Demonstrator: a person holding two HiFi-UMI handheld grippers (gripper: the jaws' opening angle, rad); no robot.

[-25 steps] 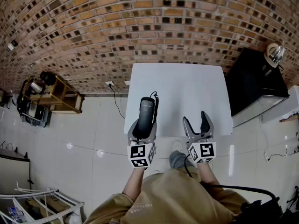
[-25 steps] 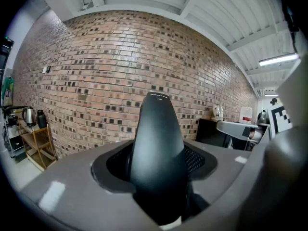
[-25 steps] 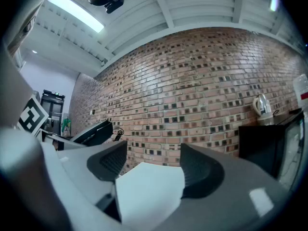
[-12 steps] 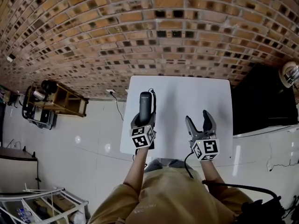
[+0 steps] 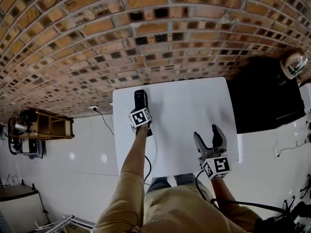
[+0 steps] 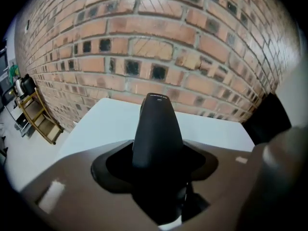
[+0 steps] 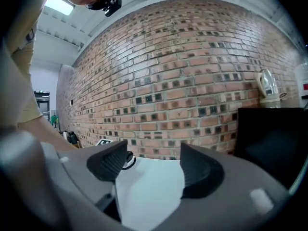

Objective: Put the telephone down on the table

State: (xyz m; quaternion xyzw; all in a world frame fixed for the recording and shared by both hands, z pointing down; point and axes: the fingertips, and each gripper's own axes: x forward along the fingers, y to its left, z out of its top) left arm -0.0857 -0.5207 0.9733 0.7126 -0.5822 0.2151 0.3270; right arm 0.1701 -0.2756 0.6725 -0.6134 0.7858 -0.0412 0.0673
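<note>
Left arm: stretched out long and straight over the left side of the table (image 5: 184,110), with the left gripper (image 5: 140,109) tipped downward near the far edge.
Left gripper: jaws clamped tight on the lower end of the telephone (image 6: 156,129).
Telephone: juts forward past the jaws, over the table's far-left part, close to the brick wall (image 5: 146,33); can't tell if it touches the top.
Telephone axis: long axis follows the gripper's line, free end aimed at the wall.
Right gripper (image 5: 210,135): low by the near-right edge, jaws spread wide, only bare tabletop between them.
</note>
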